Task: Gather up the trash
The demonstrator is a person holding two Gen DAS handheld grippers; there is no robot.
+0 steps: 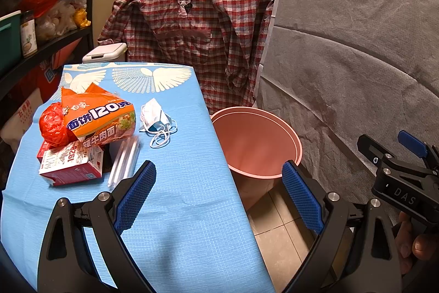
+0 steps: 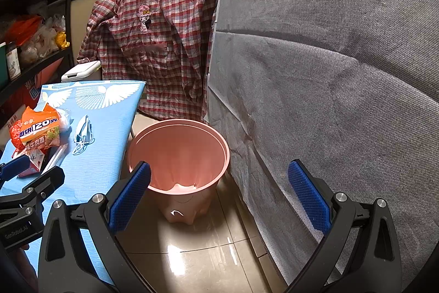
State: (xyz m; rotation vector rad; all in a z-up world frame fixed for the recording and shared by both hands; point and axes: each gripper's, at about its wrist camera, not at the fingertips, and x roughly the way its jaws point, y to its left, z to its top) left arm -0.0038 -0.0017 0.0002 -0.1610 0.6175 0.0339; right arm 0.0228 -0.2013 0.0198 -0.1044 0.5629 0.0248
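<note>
Trash lies on a table with a blue cloth [image 1: 178, 197]: an orange noodle packet [image 1: 100, 118], a red crumpled bag [image 1: 53, 125], a red-and-white carton [image 1: 71, 165], clear plastic tubes [image 1: 123, 159] and a crumpled face mask [image 1: 156, 118]. A pink bin [image 1: 255, 144] stands on the floor to the table's right; it also shows in the right wrist view [image 2: 178, 153], empty. My left gripper [image 1: 216, 194] is open and empty over the table's right edge. My right gripper [image 2: 219, 197] is open and empty above the floor near the bin.
A plaid shirt [image 1: 192, 26] hangs behind the table. A grey cloth-covered surface [image 2: 329, 73] walls the right side. Black shelves [image 1: 41, 45] with bags and jars stand at left. A white lidded bin [image 1: 105, 52] sits behind the table. The floor [image 2: 197, 251] is tiled.
</note>
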